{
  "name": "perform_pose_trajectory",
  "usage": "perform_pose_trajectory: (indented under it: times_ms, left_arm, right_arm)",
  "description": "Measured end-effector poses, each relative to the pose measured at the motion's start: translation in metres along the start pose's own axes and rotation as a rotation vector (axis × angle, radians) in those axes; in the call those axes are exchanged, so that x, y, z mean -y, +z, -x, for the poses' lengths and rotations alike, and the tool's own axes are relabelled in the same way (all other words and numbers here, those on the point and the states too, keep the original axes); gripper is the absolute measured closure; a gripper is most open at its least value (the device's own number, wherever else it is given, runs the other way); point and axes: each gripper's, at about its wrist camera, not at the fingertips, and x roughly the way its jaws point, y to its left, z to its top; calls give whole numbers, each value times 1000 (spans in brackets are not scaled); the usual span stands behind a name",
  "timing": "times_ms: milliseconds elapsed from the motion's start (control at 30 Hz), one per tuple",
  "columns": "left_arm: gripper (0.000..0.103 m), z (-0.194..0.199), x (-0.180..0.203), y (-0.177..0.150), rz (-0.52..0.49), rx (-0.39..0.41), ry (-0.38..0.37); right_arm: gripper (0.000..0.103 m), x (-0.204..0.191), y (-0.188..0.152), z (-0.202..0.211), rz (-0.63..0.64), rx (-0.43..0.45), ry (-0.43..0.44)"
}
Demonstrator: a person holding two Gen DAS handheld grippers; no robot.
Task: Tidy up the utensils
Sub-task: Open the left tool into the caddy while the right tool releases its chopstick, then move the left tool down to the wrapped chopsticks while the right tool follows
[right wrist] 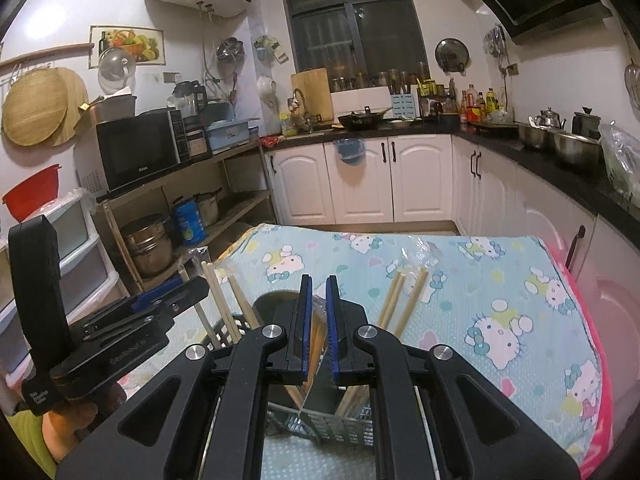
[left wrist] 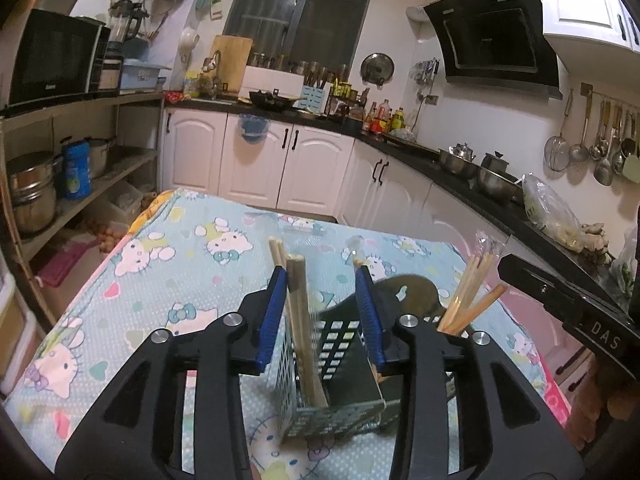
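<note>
Between your left gripper's (left wrist: 322,280) jaws stand wooden chopsticks (left wrist: 298,304), leaning against the left pad, with a free gap to the right pad. Directly below them the perforated utensil holder (left wrist: 332,376) blocks any descent. Beyond the jaws the cartoon-print surface (left wrist: 168,264) lies bare. To their right, more chopsticks (left wrist: 468,300) fan upward, and your right gripper (right wrist: 316,292) crowds in just beside them, its jaws nearly together over the holder.
</note>
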Motion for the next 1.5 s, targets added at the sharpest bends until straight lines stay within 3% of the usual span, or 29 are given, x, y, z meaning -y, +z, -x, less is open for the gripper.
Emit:
perform_pose_trajectory:
  times_ms: [533, 1000, 1133, 1300, 1500]
  left_arm:
    - [53, 19, -7, -7, 22, -52, 10]
    - [31, 41, -7, -27, 38, -92, -5]
    - [26, 48, -6, -32, 46, -94, -9]
    - [16, 55, -6, -37, 51, -96, -18]
    - [12, 59, -10, -43, 53, -102, -10]
  right_arm:
    - [80, 4, -10, 15, -21, -42, -1]
    - [73, 8, -35, 37, -32, -71, -13]
    - [63, 8, -44, 45, -34, -74, -13]
    - [58, 7, -53, 54, -36, -80, -16]
    - [51, 3, -62, 64, -30, -83, -19]
